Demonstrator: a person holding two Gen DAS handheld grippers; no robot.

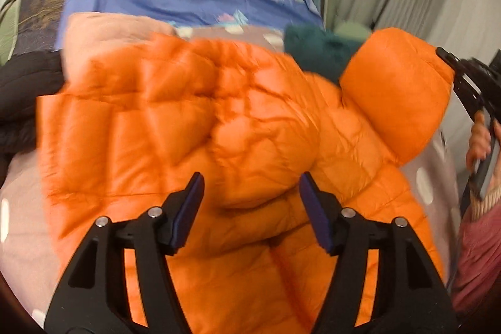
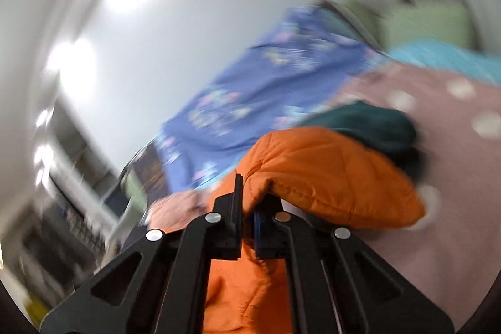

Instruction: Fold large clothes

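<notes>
On the bed point(image 1: 18, 227), our orange puffer jacket point(image 1: 188, 121) sprawls mid-mattress, its sleeve point(image 2: 328, 177) pinched by our right gripper point(image 2: 247, 208) while our left gripper point(image 1: 250, 208) gapes above; slick fabric may slip free.

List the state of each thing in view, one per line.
Orange quilted puffer jacket: spread on the bed, one sleeve lifted.
Left gripper: open, above the jacket.
Right gripper: shut on the sleeve.
Dark green garment: bunched beside the jacket.
</notes>
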